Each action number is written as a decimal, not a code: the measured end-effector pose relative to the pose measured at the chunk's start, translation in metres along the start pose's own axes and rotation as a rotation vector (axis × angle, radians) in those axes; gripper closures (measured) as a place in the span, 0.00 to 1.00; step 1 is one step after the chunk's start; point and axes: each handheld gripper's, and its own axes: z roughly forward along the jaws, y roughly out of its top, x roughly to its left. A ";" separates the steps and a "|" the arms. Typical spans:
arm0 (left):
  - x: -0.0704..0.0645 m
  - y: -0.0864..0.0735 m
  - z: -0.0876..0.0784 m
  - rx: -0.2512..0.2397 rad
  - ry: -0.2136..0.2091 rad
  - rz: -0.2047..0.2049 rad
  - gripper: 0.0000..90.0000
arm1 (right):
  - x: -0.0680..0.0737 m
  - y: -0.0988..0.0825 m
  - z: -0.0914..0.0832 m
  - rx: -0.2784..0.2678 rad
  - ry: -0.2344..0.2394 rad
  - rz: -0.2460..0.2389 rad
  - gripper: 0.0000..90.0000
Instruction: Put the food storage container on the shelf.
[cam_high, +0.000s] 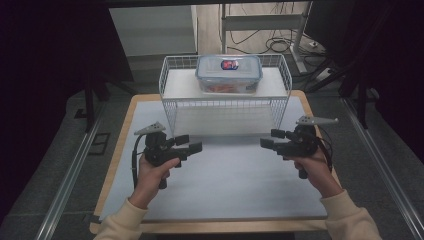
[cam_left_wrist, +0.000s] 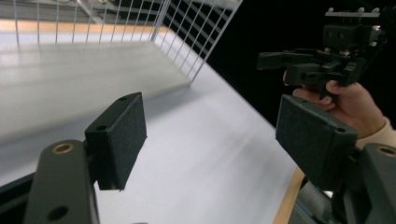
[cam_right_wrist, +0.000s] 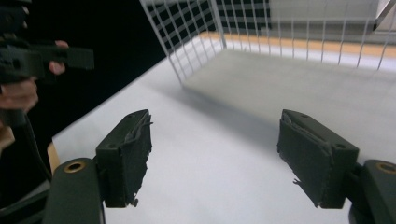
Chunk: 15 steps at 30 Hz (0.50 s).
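Where white wire basket (cam_high: 225, 107) stands: clear rectangular plastic box (cam_high: 229, 74) on top.

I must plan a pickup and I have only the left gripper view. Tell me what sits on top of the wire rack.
Observer: A lidded clear container with blue clips rests on the white wire rack.
Operator: Report my left gripper.
Observer: The left gripper hovers in front of the rack, jaws open, nothing between them.
Operator: Now the right gripper's pads.
Observer: The right gripper is open and empty; its pads look frayed at the edges.
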 end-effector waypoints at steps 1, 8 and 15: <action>0.000 -0.005 0.000 0.008 0.006 0.002 0.27 | 0.001 -0.006 0.001 0.008 0.001 -0.005 0.29; 0.007 -0.019 0.004 0.035 0.009 -0.018 0.27 | 0.002 -0.020 0.004 0.028 0.001 -0.016 0.27; 0.011 -0.024 0.002 0.048 0.019 -0.014 0.26 | 0.006 -0.025 0.001 0.014 -0.015 -0.063 0.20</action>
